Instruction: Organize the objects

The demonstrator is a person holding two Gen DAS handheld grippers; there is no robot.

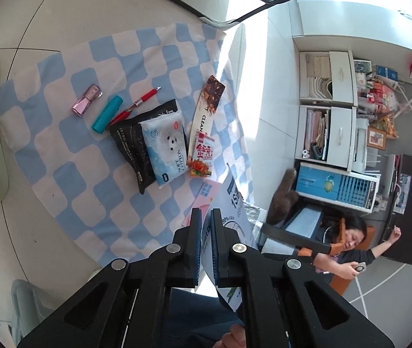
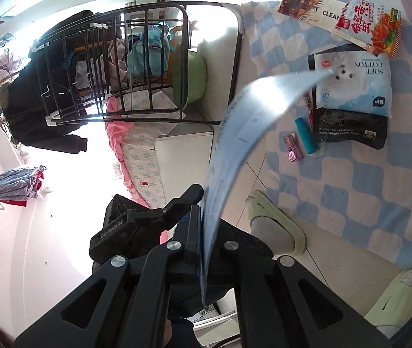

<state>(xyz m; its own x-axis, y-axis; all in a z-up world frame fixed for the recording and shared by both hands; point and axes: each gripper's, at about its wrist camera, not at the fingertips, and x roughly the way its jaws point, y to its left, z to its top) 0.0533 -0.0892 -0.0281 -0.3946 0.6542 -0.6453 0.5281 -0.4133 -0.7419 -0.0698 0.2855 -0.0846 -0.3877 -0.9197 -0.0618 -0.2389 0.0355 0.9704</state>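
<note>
Plenty of bare checkered cloth (image 1: 69, 174) on the near side to move through. The middle's crowded though: tissue pack (image 1: 165, 148), red pen (image 1: 136, 105), teal tube (image 1: 106, 114), nail polish (image 1: 87, 99) sit bunched close together, slippers (image 2: 278, 226) along the edge.

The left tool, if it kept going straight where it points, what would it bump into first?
Probably the checkered cloth on the floor, near the pink packet just past its tips. The left tool is shut on a white sheet, which would touch down with it. Depth is hard to judge.
</note>
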